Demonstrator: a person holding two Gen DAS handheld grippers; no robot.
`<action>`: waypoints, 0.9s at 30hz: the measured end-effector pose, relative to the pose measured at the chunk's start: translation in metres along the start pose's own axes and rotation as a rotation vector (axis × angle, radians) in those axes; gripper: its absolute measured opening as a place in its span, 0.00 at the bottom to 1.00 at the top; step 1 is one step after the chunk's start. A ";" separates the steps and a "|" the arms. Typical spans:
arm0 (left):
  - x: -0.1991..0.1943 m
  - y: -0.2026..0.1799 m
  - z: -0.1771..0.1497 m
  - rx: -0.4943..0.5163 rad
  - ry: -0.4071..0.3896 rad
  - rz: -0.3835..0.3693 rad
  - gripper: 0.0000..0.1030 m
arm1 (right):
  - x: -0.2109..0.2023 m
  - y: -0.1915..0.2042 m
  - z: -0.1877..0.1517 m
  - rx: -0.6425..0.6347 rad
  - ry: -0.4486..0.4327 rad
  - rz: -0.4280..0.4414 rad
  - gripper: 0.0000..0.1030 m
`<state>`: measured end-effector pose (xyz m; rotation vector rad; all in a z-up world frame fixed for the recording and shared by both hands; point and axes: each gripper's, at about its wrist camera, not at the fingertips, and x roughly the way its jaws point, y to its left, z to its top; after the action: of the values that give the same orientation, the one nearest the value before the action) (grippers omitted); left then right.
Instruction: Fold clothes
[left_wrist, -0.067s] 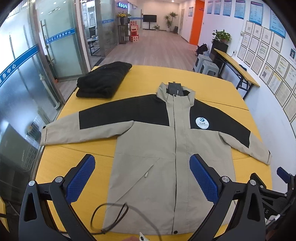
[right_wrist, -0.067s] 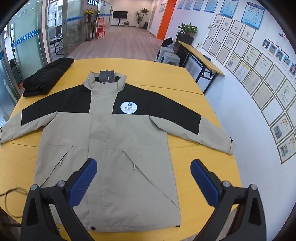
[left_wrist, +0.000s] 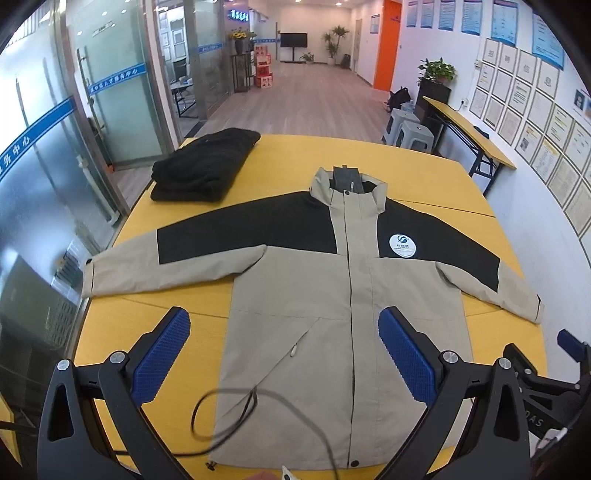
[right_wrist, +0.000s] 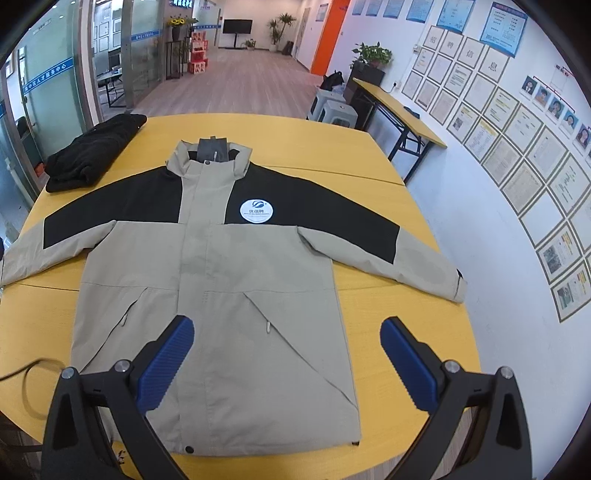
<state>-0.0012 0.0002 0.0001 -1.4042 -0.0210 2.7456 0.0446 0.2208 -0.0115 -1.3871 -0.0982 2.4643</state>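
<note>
Seeing the jacket (left_wrist: 332, 314) spread flat, front up, zipped, on the yellow bench (left_wrist: 424, 166), both sleeves out to the sides. No fold in it anywhere we can make out, so as it lies all the folding on this piece is left: sleeves in, then body doubled. A black garment (left_wrist: 205, 171) sits at the far left corner of the bench, already a compact folded stack, well apart from the jacket; whether it was part of this job we can't say

Jacket orientation: collar points away from us, hem at the near edge. Body long axis runs near to far; the sleeve line crosses it left to right and spans almost the full bench width

Left claw (left_wrist: 284, 358) hangs above the hem area, jaws wide apart, gripping nothing. Right claw (right_wrist: 286, 365) same: wide apart, empty, over the lower right front panel. A loose black cable (left_wrist: 225, 417) loops over the near left hem; we'd watch for snagging
</note>
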 end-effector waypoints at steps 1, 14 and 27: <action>0.000 0.000 0.000 0.007 -0.012 0.000 1.00 | -0.001 0.000 0.000 0.004 -0.006 0.001 1.00; -0.007 -0.024 0.000 0.096 -0.034 0.004 1.00 | -0.004 -0.012 0.004 0.029 -0.037 0.025 1.00; 0.007 -0.063 0.004 0.047 -0.021 -0.001 1.00 | 0.028 -0.038 0.027 -0.006 -0.027 0.056 1.00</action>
<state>-0.0060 0.0638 -0.0008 -1.3636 0.0412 2.7408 0.0172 0.2673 -0.0125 -1.3780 -0.0739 2.5308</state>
